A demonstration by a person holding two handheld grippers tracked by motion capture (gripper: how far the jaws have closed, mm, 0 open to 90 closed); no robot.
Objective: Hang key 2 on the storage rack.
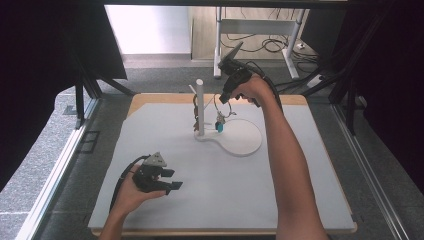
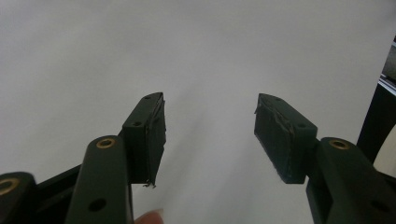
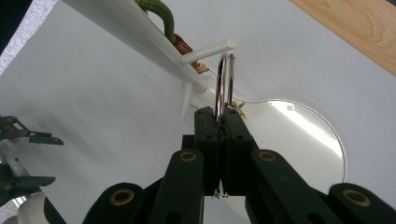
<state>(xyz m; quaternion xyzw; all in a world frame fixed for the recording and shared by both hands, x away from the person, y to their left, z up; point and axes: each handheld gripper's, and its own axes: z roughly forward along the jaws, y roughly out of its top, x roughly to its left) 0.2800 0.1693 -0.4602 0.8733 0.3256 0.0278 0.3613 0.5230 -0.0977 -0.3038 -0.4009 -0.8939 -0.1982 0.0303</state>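
A white mat [image 1: 300,190] covers the table [image 1: 150,98]. Toward its far side stands a white stand [image 1: 200,107]: an upright post on a flat base [image 1: 245,140] that widens into a round plate on the right. Thin pegs [image 3: 208,50] stick out of the post, and a green cord [image 3: 161,14] with a brown end hangs from one.

The right gripper [image 1: 226,96] is held high over the stand, at the end of an arm stretched far forward across the mat, the hand wrapped round the body from behind and the jaws pointing down at the pegs. The jaws are pressed together on a metal ring [image 3: 224,84]; in the right gripper view the ring stands up out of the pinched pads, its top loop just beside the tip of a peg, whether touching it cannot be told. In the high view the ring [image 1: 222,102] hangs below the gripper next to the post, and a small blue tag [image 1: 219,126] dangles from it, low over the base.

The left gripper [image 1: 170,180] lies low over the near left part of the mat, cupped in the hand from below, jaws pointing right. In the left gripper view [image 2: 210,130] the jaws stand wide apart with nothing between them, bare mat beyond.
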